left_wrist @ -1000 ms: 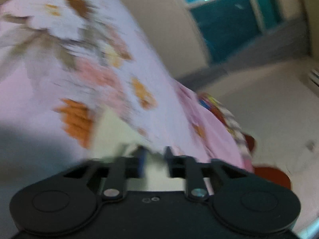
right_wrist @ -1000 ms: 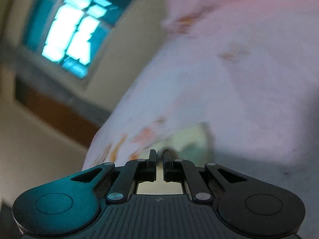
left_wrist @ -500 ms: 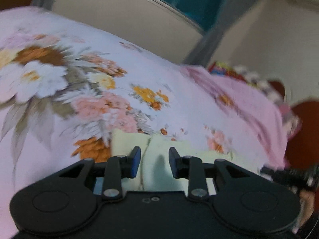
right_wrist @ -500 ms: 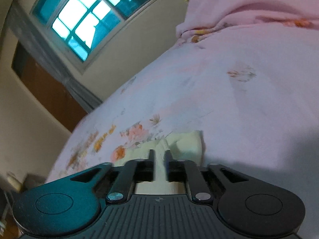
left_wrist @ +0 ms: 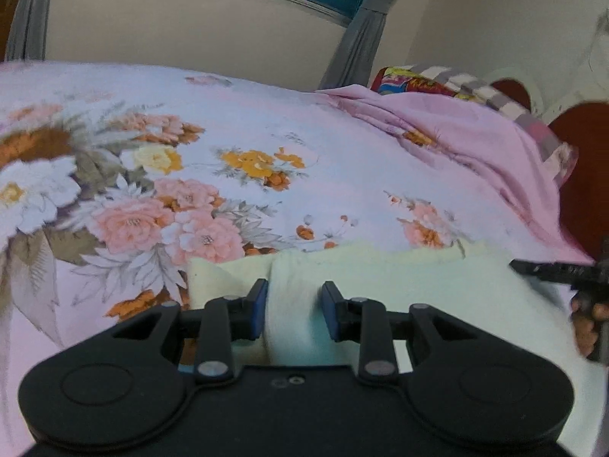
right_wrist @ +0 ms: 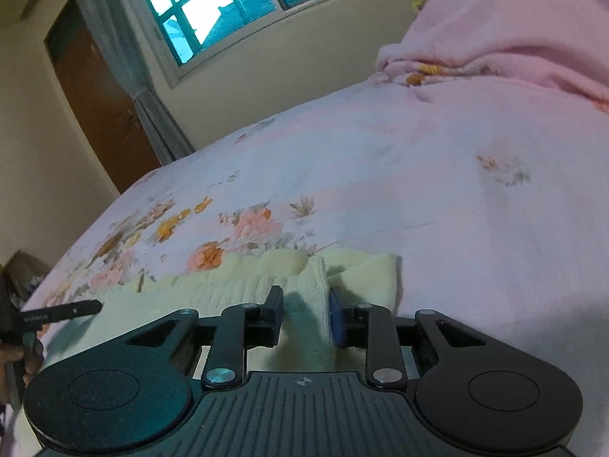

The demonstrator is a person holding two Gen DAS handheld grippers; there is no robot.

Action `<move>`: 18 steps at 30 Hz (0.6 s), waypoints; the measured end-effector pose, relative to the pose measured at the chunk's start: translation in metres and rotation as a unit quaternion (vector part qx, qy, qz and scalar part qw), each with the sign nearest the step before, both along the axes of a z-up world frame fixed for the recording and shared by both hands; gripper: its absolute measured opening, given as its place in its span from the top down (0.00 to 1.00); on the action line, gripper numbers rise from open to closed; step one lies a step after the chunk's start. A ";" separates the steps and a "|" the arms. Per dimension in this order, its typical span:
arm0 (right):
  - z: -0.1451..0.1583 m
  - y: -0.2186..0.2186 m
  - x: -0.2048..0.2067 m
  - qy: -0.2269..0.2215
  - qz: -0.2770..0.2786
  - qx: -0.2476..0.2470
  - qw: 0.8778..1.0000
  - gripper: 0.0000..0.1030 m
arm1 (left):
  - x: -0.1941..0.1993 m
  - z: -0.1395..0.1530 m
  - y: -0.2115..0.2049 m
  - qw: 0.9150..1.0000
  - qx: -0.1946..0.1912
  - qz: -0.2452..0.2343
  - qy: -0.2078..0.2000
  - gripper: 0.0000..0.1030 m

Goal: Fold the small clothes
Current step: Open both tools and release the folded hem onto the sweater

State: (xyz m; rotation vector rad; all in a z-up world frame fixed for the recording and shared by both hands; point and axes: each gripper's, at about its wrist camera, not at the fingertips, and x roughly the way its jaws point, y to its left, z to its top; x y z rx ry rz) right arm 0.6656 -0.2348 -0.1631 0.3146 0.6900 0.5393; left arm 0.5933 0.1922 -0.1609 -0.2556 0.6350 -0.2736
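Floral bedsheet (left_wrist: pixel 304 144) stretches toward the window at twelve o'clock. Since a second ago both views have rolled level, and our right gripper (right_wrist: pixel 306 314) has just been opening, its fingers part-spread astride a ridge of the pale yellow garment (right_wrist: pixel 236 285) without visibly pressing. We judge one fold laid. Our left gripper (left_wrist: pixel 293 310) tilts downward, part-open over the cloth at six o'clock, gripping nothing.

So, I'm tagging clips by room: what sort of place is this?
Most likely a bedroom: a bed under a floral sheet, a curtained window, and a wooden door.
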 end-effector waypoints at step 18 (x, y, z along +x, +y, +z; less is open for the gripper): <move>0.023 0.011 -0.001 -0.087 -0.015 -0.016 0.996 0.96 | -0.011 0.014 0.012 0.994 -0.044 0.031 -0.094 0.98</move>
